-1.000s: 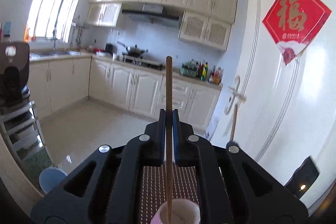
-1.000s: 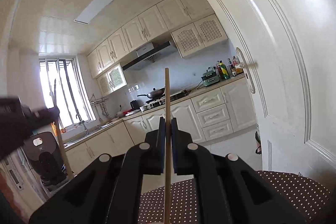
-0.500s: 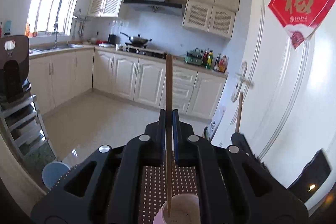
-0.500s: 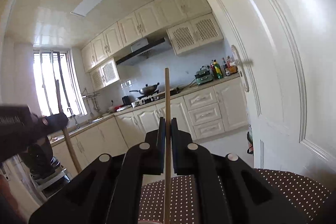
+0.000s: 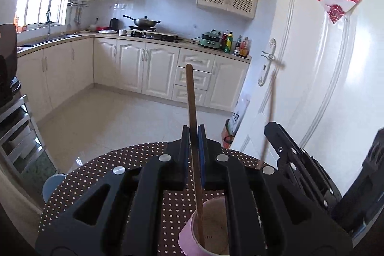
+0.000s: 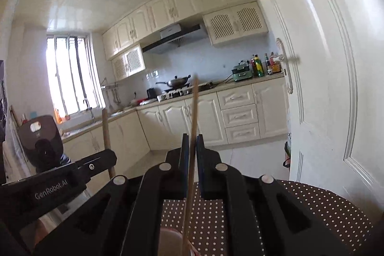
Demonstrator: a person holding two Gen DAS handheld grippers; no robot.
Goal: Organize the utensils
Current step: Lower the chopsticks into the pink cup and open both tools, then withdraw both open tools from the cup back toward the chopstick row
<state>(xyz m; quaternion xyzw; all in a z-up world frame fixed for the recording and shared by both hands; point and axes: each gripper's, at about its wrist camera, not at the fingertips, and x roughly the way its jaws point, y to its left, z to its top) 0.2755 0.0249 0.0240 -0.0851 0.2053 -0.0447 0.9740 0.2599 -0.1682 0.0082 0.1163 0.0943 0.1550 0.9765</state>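
The left gripper is pinching a dark wooden chopstick between its jaws, which are pressing in on the stick from both sides. The stick is standing nearly upright, and its lower end is dipping inside the pink cup directly beneath the jaws. The right gripper is likewise clamping a paler chopstick, its jaws closing tight on it; this stick is leaning slightly and its lower end is reaching down at the rim of the same cup. The cup is sitting on the brown, white-dotted tabletop. In the left view the right gripper is showing just beside the cup, on the right.
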